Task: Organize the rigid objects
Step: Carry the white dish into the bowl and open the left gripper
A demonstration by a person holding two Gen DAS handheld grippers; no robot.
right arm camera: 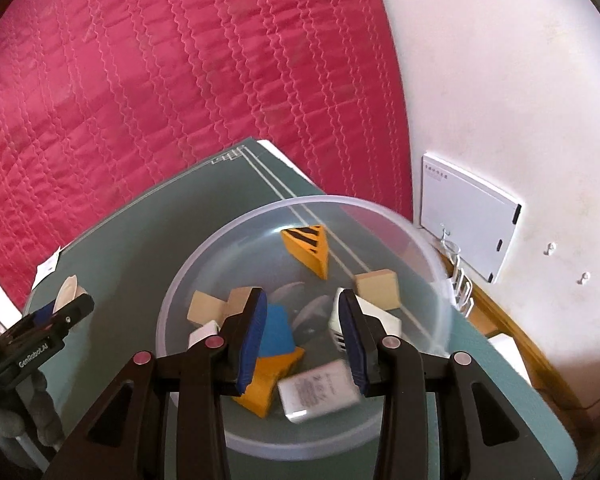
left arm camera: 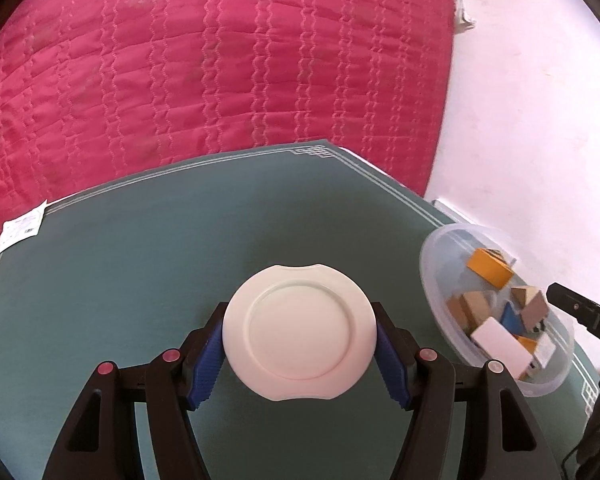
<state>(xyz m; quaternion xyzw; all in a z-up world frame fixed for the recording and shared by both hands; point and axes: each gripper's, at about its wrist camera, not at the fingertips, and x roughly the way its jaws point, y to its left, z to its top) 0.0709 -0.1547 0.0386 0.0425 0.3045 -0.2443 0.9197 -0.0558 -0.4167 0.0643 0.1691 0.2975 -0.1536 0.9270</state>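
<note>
Blocks and small boxes lie jumbled in the clear plastic bowl (right arm camera: 416, 240) on the green desk mat (left arm camera: 140, 272). Beside that bowl, left tongs (left arm camera: 300, 332) clamp a white round lid (left arm camera: 300, 330) edgewise; it might slip. Right tongs (right arm camera: 302, 328) hang parted, empty, over the bowl.

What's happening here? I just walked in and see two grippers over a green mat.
A person is sorting small rigid items with two handheld grippers. The left gripper has its jaws closed on the edges of a white plate above the green mat. The right gripper hangs open over a clear plastic bowl holding wooden blocks, an orange wedge and a white charger.
</note>
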